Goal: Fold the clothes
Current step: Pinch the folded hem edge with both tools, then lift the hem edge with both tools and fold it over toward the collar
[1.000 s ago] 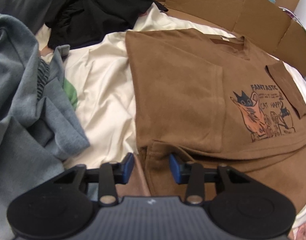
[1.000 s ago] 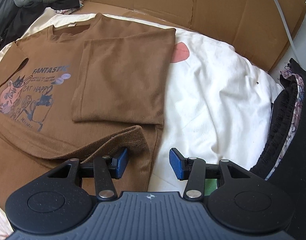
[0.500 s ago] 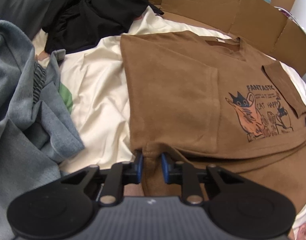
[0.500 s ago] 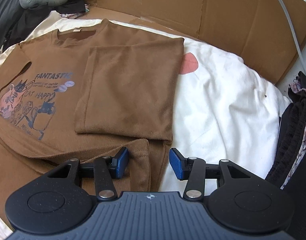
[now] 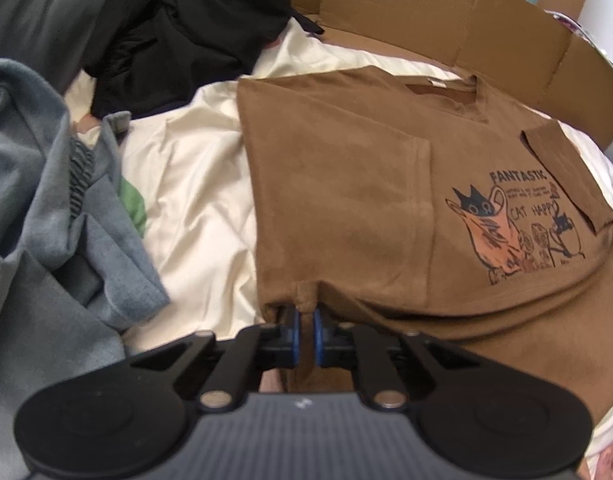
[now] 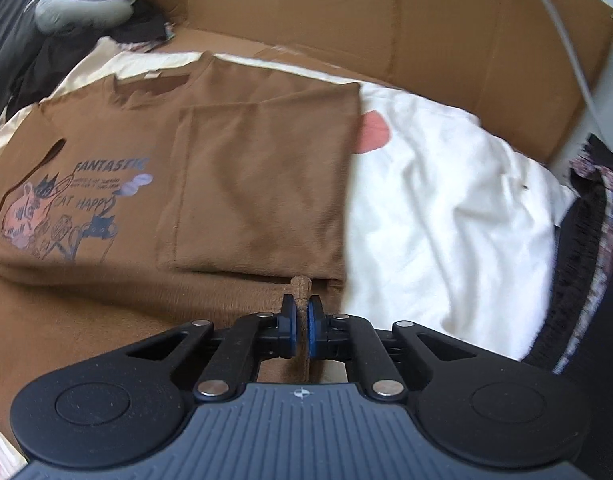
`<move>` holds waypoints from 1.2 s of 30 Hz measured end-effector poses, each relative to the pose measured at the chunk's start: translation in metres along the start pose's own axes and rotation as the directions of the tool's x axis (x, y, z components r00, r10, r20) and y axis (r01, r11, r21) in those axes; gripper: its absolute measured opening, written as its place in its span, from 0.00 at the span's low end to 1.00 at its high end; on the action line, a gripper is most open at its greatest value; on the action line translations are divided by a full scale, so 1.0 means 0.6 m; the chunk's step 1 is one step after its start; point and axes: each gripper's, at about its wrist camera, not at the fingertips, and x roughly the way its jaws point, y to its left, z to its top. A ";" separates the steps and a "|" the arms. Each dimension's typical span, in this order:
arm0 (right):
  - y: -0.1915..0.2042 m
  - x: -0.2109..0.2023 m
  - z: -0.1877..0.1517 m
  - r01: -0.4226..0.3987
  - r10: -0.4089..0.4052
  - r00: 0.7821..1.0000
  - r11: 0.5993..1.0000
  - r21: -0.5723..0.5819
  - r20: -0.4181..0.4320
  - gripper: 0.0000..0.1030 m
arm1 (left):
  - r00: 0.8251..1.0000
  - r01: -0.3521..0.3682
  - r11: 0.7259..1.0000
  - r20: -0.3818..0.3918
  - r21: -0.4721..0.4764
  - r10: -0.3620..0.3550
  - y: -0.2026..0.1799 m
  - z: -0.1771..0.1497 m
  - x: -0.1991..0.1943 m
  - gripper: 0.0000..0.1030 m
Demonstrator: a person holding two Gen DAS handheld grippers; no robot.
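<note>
A brown T-shirt [image 5: 346, 184] with a cat print lies front up on a cream sheet, both sides and sleeves folded inward. It also shows in the right wrist view [image 6: 262, 184]. My left gripper [image 5: 305, 320] is shut on a pinch of the shirt's lower left corner. My right gripper [image 6: 301, 312] is shut on a pinch of the lower right corner. The lower hem bunches up toward both grippers.
A grey-blue garment pile [image 5: 38, 216] lies left of the shirt, black clothes [image 5: 178, 44] behind it. Cardboard walls [image 6: 386, 24] run along the far side. A white sheet [image 6: 446, 208] and a dark patterned garment [image 6: 590, 248] lie to the right.
Both grippers were open beside the hem a second ago. The left closed on its corner first, then the right closed on the other. Both moved slightly forward.
</note>
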 end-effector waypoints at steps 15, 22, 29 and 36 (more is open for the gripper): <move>-0.021 0.024 -0.014 -0.038 0.039 0.999 0.994 0.104 -0.008 0.15 | 1.000 0.006 0.999 -0.026 -0.036 -0.007 0.011 0.000 0.030 0.16; -0.021 0.023 -0.016 -0.042 0.042 0.999 0.995 0.096 0.009 0.04 | 1.000 0.019 0.998 -0.011 -0.059 -0.020 0.015 -0.003 0.026 0.08; -0.021 -0.005 -0.017 -0.022 0.017 0.998 0.994 0.103 0.055 0.03 | 0.999 0.027 0.999 0.034 -0.033 -0.026 0.014 0.006 -0.016 0.06; -0.016 -0.031 -0.006 0.006 -0.016 0.995 0.994 0.109 0.100 0.03 | 0.996 0.031 0.998 0.080 -0.052 -0.026 0.020 0.020 -0.051 0.06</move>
